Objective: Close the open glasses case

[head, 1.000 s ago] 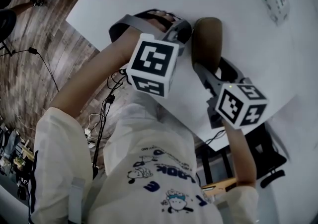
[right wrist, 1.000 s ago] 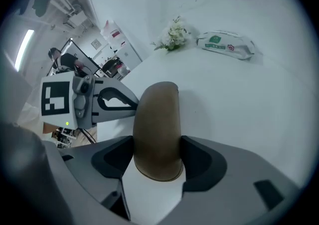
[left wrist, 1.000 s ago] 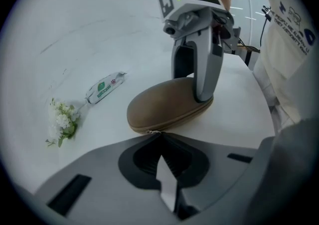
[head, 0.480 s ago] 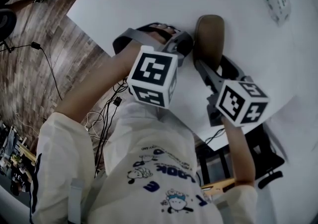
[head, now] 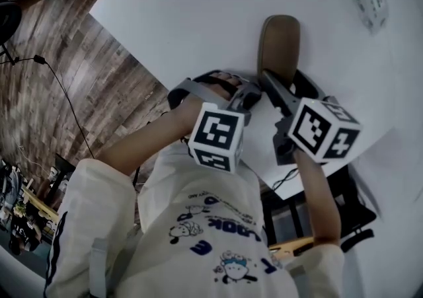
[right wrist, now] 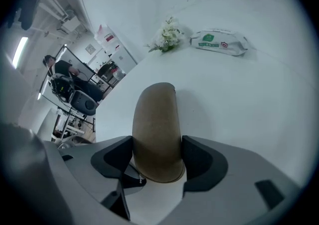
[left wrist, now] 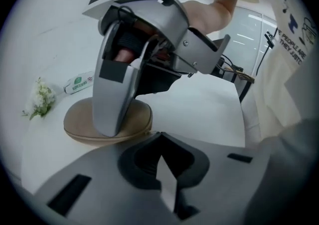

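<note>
The left hand-held gripper (left wrist: 165,171), jaws together and empty, hangs beside the tan glasses case (right wrist: 154,119) lying on the white counter (right wrist: 249,114). The right hand-held gripper (right wrist: 157,161) clamps its near end; an uneven squeeze could skid it or pop it open.

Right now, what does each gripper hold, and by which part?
The right gripper grips the brown glasses case across its near end; the left gripper, jaws shut, holds nothing.

The shirt (left wrist: 295,39) carries dark print; the legible part reads "PEOPLE ARE" above "THEY JUST". In the head view its front print appears upside down and blurred. The pack (right wrist: 219,43) near the far edge of the table (right wrist: 259,99) bears a green-and-white label, too small to read.
</note>
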`<state>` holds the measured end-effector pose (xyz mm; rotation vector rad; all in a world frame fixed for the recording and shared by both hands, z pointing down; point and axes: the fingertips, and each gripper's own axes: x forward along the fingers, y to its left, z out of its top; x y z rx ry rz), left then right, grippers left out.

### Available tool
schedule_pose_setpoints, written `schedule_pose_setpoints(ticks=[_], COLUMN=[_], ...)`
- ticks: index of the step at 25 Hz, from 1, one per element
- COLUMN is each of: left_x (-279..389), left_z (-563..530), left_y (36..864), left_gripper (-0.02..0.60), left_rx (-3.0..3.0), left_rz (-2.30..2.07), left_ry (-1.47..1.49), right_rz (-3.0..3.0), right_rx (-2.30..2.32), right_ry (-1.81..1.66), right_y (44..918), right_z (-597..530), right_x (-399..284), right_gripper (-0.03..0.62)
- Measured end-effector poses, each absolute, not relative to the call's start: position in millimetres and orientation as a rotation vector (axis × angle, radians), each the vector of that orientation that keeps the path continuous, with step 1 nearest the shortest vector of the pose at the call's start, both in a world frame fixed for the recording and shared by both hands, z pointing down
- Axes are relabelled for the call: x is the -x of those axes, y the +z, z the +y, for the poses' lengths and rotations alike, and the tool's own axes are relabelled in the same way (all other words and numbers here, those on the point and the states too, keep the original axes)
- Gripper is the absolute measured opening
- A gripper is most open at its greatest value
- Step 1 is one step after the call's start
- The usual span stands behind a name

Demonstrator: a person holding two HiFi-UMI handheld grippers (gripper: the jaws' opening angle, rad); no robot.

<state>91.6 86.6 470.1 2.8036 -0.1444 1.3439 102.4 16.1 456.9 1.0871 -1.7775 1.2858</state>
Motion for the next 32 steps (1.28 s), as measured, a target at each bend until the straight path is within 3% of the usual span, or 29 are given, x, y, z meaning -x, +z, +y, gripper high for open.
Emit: schedule_pose_setpoints(ticks=[13,22,32], left_x=[-90.9,-103.2,-58.6], left_z=[59.8,65.6,53.1], left_y=[475.9,474.8,477.3], left_gripper=[-0.002,-0.002,-0.002], left_rx=[-2.681,-2.682,-2.521], left_rz=[-0.384,-0.318,-0.577], left_ry=[1.305,1.212,1.105], right_rz=[-1.512,-1.480,-1.863], right_rx=[-1.494,-1.519,-1.381], right_ry=[1.905,2.102,1.756], right_y=[450.3,451.8,423.9], right_z=[-17.6,-25.9,-32.2], right_x=[-95.3,-80.4,-88.8], right_gripper=[0.301,0.299,0.325])
